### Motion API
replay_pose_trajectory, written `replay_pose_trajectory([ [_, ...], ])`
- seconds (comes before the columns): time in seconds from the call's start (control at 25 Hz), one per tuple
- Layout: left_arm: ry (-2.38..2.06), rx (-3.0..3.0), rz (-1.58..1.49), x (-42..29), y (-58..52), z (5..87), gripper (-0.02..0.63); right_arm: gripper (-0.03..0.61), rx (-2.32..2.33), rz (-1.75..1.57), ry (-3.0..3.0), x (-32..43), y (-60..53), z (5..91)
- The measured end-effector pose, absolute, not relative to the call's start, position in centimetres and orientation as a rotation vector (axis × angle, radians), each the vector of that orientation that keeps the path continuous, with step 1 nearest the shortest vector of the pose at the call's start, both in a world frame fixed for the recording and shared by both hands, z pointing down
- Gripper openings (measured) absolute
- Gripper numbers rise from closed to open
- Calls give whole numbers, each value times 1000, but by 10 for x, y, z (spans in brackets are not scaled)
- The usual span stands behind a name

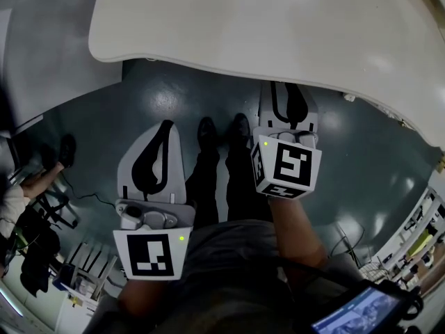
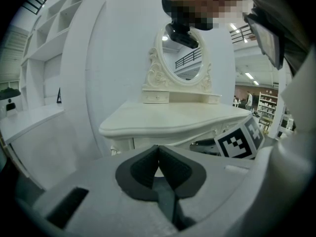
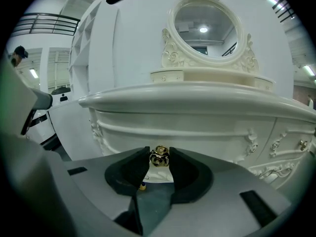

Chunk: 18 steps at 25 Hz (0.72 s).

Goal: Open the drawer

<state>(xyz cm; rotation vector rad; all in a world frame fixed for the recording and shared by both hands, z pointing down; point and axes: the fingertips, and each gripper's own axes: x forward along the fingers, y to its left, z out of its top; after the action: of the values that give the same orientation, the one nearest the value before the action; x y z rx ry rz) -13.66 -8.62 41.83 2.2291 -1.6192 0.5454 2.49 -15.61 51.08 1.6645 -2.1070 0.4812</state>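
Note:
A white dressing table (image 1: 278, 19) fills the top of the head view. Its curved front drawer (image 3: 197, 132) carries a small gold knob (image 3: 159, 156). In the right gripper view my right gripper (image 3: 159, 159) has its dark pads against both sides of that knob. In the head view the right gripper (image 1: 287, 89) reaches under the table's edge, which hides its tips. My left gripper (image 1: 165, 127) hangs back over the floor to the left, shut, with nothing in it. From the left gripper view (image 2: 158, 149) the table (image 2: 173, 117) stands farther off.
An oval mirror (image 3: 205, 26) with small drawers stands on the table top. More gold handles (image 3: 302, 144) sit on the side drawers at right. The person's shoes (image 1: 222, 131) stand on the dark floor (image 1: 361, 158). White shelving (image 2: 44, 58) rises at left.

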Motion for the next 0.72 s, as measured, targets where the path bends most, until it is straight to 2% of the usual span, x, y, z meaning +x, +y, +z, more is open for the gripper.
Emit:
replay_pose_trajectory([
  [0.72,-1592,2270,522,-129,-78,413,15,127,1694,508,-2086,35,-131,515],
])
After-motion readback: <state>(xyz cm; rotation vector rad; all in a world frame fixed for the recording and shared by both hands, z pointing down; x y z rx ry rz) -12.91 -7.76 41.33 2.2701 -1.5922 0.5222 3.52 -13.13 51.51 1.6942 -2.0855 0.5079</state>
